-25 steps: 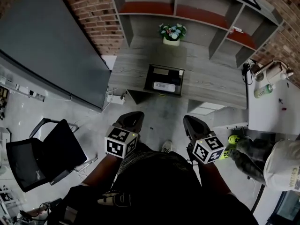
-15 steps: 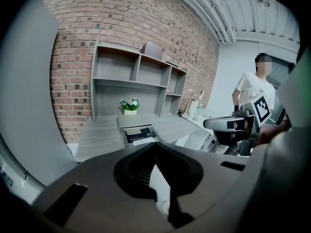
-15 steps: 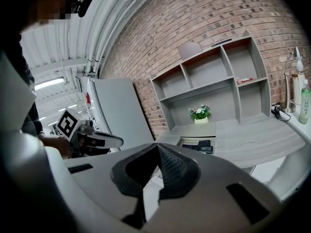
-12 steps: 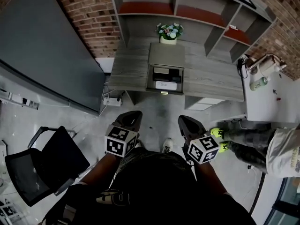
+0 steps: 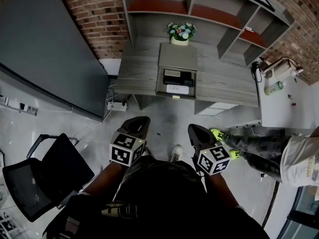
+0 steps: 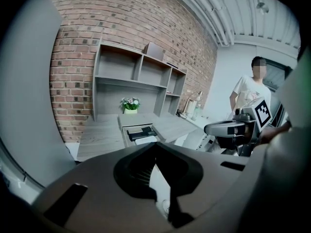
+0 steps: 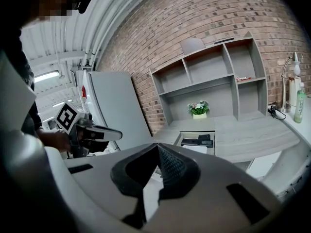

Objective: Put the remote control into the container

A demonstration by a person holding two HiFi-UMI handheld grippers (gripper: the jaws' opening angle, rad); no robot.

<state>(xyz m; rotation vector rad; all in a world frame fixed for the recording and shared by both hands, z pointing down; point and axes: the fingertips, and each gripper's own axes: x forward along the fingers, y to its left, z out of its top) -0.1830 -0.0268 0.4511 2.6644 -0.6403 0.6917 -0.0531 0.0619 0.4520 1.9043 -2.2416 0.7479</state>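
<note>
A dark remote control (image 5: pixel 178 75) lies inside an open grey container (image 5: pixel 160 83) on the wooden desk, beside a white flat item (image 5: pixel 178 88). The remote control (image 6: pixel 141 131) and container also show far ahead in the left gripper view, and the remote control (image 7: pixel 198 141) in the right gripper view. My left gripper (image 5: pixel 141 120) and right gripper (image 5: pixel 195 129) hang side by side over the floor, well short of the desk. Both are shut with nothing between the jaws.
A flower pot (image 5: pixel 181 32) stands behind the container under the shelf unit (image 5: pixel 209 14). A big dark panel (image 5: pixel 45 49) leans at the left, with a black chair (image 5: pixel 40 178) below it. A person's leg and green shoe (image 5: pixel 219 133) are close to my right gripper. A power strip (image 5: pixel 117 107) lies on the floor.
The bystander's green shoes have stepped left, nearer my right gripper. Both grippers have drifted slightly left in view and stay shut and empty. The desk sits a little higher in the picture.
</note>
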